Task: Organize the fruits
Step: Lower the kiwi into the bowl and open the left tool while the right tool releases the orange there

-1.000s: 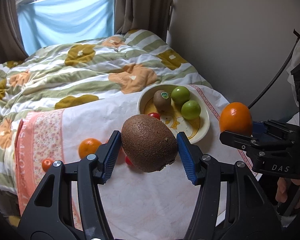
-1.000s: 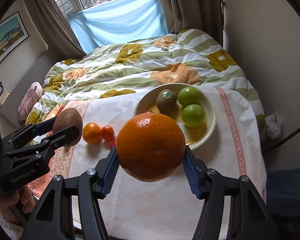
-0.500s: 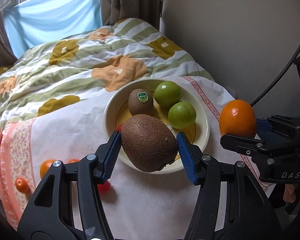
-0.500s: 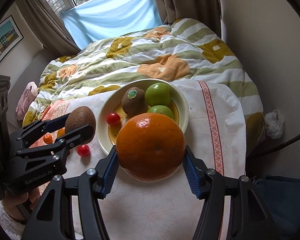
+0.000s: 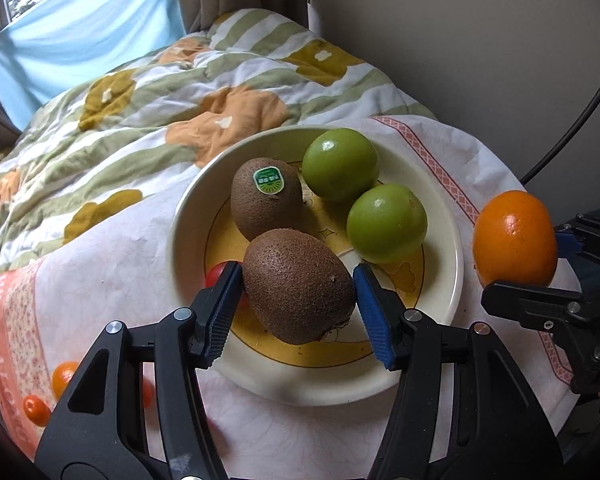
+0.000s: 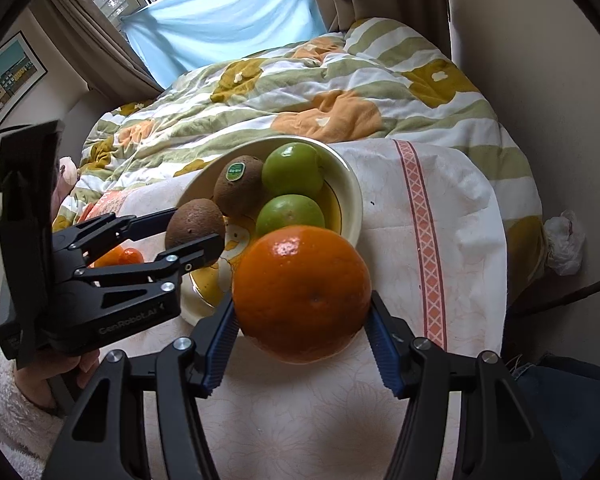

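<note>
Both hands have come forward and down toward the bowl over the last second; it now fills much more of each view than it did, and the loose little fruits on the cloth have slid off to the left edge. The left gripper is clamped on a brown kiwi, blue pads pressed to both its sides, and the kiwi now hangs over the bowl's near half, just in front of the kiwi with the green sticker. The right gripper is clamped on the big orange, which hangs at the bowl's near right rim, not yet clearly over the inside.

Two green fruits already lie in the bowl beside the stickered kiwi, and a red cherry tomato peeks out behind the left pad. Several small oranges wait on the cloth to the left.

I judge both carries nearly done: the kiwi looks ready to be lowered and let go, while the orange needs a little more travel inward. Space in the bowl is tight, so a rolling fruit is the risk
</note>
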Demonstrator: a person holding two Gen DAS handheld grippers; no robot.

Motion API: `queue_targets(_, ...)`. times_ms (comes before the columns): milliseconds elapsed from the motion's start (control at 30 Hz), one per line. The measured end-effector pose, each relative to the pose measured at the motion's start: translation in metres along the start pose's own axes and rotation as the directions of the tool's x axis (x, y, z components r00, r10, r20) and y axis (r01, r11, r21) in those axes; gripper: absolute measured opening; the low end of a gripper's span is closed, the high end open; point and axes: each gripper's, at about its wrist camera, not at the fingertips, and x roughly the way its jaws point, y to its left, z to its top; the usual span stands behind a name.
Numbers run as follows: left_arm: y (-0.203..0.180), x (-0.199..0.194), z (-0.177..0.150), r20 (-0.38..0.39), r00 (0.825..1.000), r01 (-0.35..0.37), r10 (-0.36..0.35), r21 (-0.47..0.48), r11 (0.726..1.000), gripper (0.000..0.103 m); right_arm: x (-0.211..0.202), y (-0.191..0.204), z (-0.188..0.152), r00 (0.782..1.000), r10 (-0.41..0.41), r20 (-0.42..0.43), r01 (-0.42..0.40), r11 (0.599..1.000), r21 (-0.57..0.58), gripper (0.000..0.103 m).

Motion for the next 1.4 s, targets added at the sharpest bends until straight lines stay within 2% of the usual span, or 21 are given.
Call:
queue_targets(133, 0.0, 0.005, -0.002, -0.015, 1.0, 0.006, -0.006, -0.009, 1.0, 0.062, 0.001, -0.004, -0.001, 1.0, 0.0, -0.002, 0.0, 1.0, 0.001, 0.057)
queue_targets(167, 0.001, 0.004, -0.002, -0.015, 1.0, 0.014, -0.015, -0.013, 1.0, 0.068, 0.001, -0.004, -0.001, 1.0, 0.0, -0.002, 0.0, 1.0, 0.001, 0.057)
queue_targets(200, 0.001, 0.003, 0.0, -0.011, 1.0, 0.016, -0.017, -0.014, 1.0, 0.089, 0.001, -0.005, -0.001, 1.0, -0.001, 0.0, 0.001, 1.0, 0.001, 0.057)
queue_targets(233, 0.001, 0.001, 0.001, -0.002, 1.0, 0.012, -0.012, -0.016, 1.0, 0.101, 0.0, -0.005, -0.001, 1.0, 0.0, 0.001, 0.0, 1.0, 0.002, 0.057)
queue_targets(267, 0.002, -0.004, 0.002, 0.021, 1.0, 0.013, -0.013, -0.021, 1.0, 0.103, 0.001, -0.005, -0.001, 1.0, 0.0, 0.002, 0.0, 1.0, 0.003, 0.057)
queue_targets(333, 0.004, -0.011, 0.003, 0.038, 0.999, 0.027, -0.026, -0.027, 0.999, 0.103, 0.0, -0.006, -0.001, 1.0, 0.0, 0.007, 0.0, 1.0, 0.006, 0.057)
queue_targets(600, 0.017, -0.028, 0.003, 0.035, 0.999, -0.019, 0.021, -0.032, 0.999, 0.103, -0.008, -0.002, 0.002, 1.0, -0.005, 0.023, 0.005, 1.0, 0.0, 0.057)
queue_targets(833, 0.029, -0.044, -0.005, 0.03, 0.998, -0.049, 0.052, -0.075, 0.996, 0.103, -0.009, 0.01, 0.006, 1.0, 0.009, 0.027, -0.009, 1.0, -0.022, 0.057)
queue_targets(1100, 0.047, -0.059, -0.024, 0.004, 0.997, -0.081, 0.083, -0.151, 0.985, 0.103, 0.01, 0.029, 0.011, 0.999, 0.035, -0.001, -0.035, 0.998, -0.059, 0.057)
queue_targets(1400, 0.065, -0.073, -0.038, 0.002, 0.995, -0.101, 0.104, -0.23, 0.968, 0.103, 0.033, 0.043, 0.014, 0.999, 0.021, -0.031, -0.024, 0.993, -0.111, 0.057)
